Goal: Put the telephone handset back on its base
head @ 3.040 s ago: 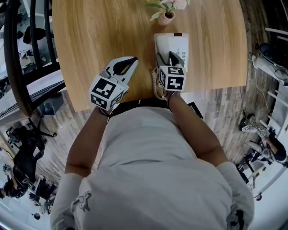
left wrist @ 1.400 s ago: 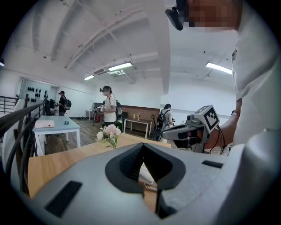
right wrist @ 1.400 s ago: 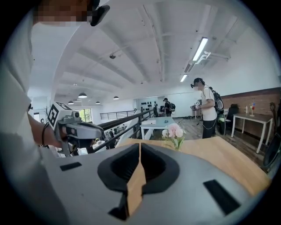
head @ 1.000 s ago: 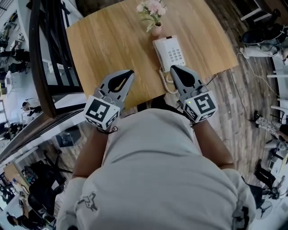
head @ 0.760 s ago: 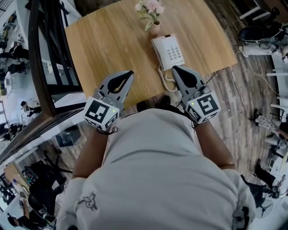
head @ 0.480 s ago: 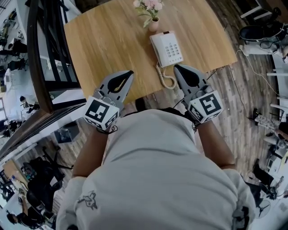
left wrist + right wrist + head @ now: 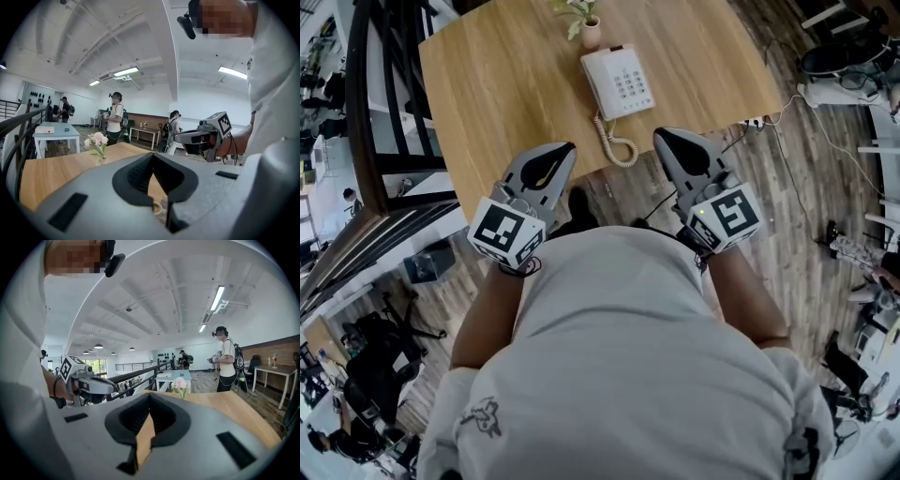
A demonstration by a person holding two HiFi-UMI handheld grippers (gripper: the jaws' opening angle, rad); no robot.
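Toward the far side of the wooden table (image 7: 487, 94), in the head view, stands a white telephone (image 7: 619, 82). Its handset (image 7: 596, 84) lies in the cradle along the left side of the base (image 7: 630, 86), beside the keypad. A coiled cord (image 7: 614, 150) runs from the telephone's near end and loops at the table's near edge. Just beyond the telephone stands a small vase of flowers (image 7: 589, 33).

Both tongs are held in front of the person's chest, well apart from the telephone and touching nothing.

Left tongs (image 7: 565, 148): jaws pressed together, nothing between them, tip over the table's near edge.

Right tongs (image 7: 662, 137): jaws likewise pressed together and empty, hanging over the plank floor (image 7: 787, 187) just off the table's edge.

Left gripper view: the closed jaws point across the table, with the vase of flowers to their left and the right tongs alongside.

Right gripper view: the closed jaws face the table and the vase, with the left tongs alongside at the left of the view.
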